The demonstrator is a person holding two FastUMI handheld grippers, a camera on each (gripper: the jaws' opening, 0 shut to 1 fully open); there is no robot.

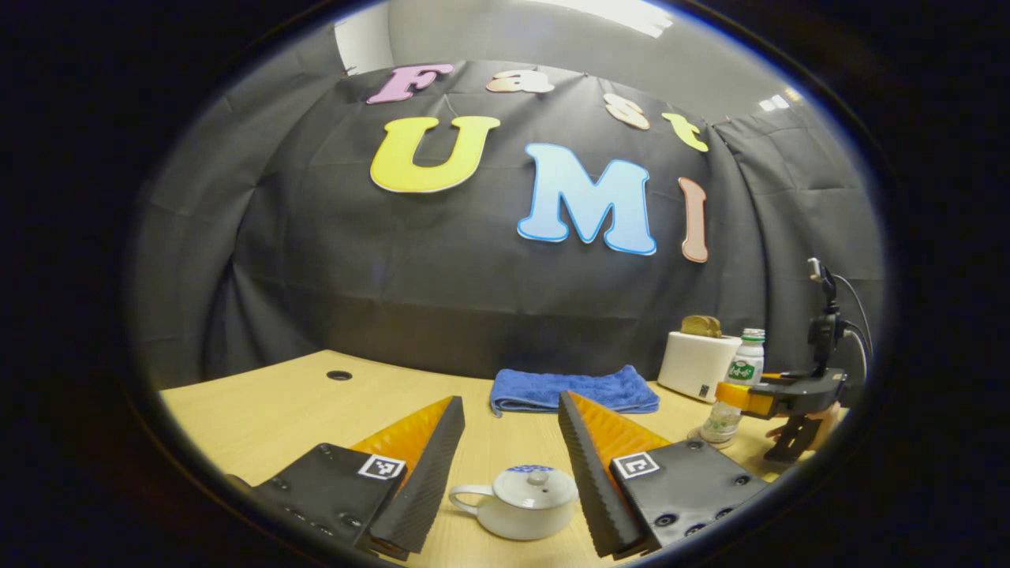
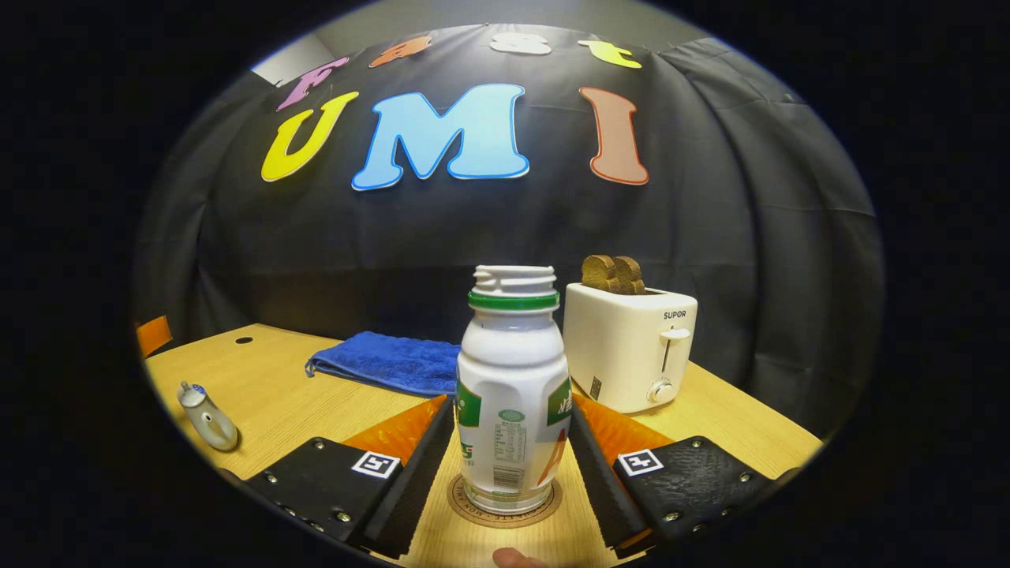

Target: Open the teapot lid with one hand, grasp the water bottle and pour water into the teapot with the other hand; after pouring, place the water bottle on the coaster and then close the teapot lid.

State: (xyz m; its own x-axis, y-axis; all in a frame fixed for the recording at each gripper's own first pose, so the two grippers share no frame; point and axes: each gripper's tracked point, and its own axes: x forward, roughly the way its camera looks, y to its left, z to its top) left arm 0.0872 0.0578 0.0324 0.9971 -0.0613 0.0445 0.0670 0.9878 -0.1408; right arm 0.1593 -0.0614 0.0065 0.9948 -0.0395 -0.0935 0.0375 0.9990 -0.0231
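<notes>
A small white teapot (image 1: pixel 525 505) with its lid (image 1: pixel 538 481) on sits on the wooden table (image 1: pixel 276 410), low between the fingers of my open left gripper (image 1: pixel 510 401); neither finger touches it. In the right gripper view, a white capless water bottle (image 2: pixel 513 394) with a green neck ring stands upright on a round coaster (image 2: pixel 505 505). My right gripper (image 2: pixel 511 402) holds it, one finger against each side. The left gripper view shows that same right gripper (image 1: pixel 757 398) at the bottle (image 1: pixel 734 386) at far right. The teapot (image 2: pixel 207 418) lies at far left.
A white toaster (image 2: pixel 631 355) with bread slices stands right behind the bottle. A folded blue towel (image 2: pixel 387 363) lies at the back of the table by the black cloth wall. A cable hole (image 1: pixel 339 375) is in the tabletop at back left. A fingertip (image 2: pixel 513 558) shows at the bottom edge.
</notes>
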